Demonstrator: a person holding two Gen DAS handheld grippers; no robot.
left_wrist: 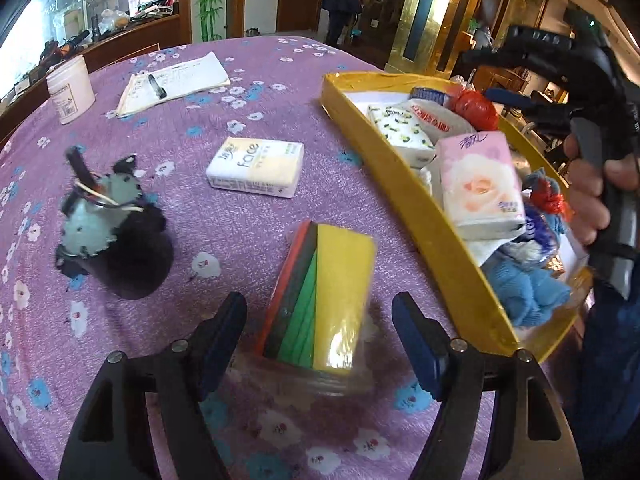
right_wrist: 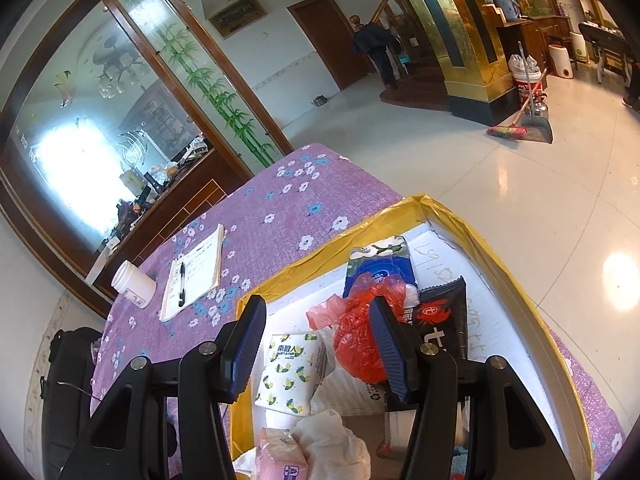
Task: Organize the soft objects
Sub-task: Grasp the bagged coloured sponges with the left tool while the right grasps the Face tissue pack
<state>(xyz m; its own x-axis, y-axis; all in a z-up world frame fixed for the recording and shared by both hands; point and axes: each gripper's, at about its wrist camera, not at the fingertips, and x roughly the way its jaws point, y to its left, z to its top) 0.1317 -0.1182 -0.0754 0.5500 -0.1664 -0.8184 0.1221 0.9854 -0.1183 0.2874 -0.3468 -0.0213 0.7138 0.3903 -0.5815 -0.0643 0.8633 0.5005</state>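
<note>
A wrapped pack of coloured sponge cloths [left_wrist: 324, 300] lies on the purple floral tablecloth [left_wrist: 248, 128], just ahead of my open, empty left gripper [left_wrist: 320, 332]. A white "face" tissue pack [left_wrist: 256, 166] lies farther back. A small teal and black plush [left_wrist: 108, 216] stands at the left. The yellow box [left_wrist: 404, 200] on the right holds tissue packs, a pink tissue pack [left_wrist: 480, 184], blue cloth [left_wrist: 528, 284] and a red bag [left_wrist: 476, 108]. My right gripper [right_wrist: 316, 344] hovers open and empty over the box [right_wrist: 524, 280], above the red bag [right_wrist: 356, 340] and a lemon-print tissue pack [right_wrist: 290, 368].
A notepad with a pen [left_wrist: 172, 84] and a white jar [left_wrist: 72, 88] sit at the far side of the table. The table edge drops to a tiled floor [right_wrist: 520, 184] beyond the box. A black bag [right_wrist: 68, 392] sits on the floor at the left.
</note>
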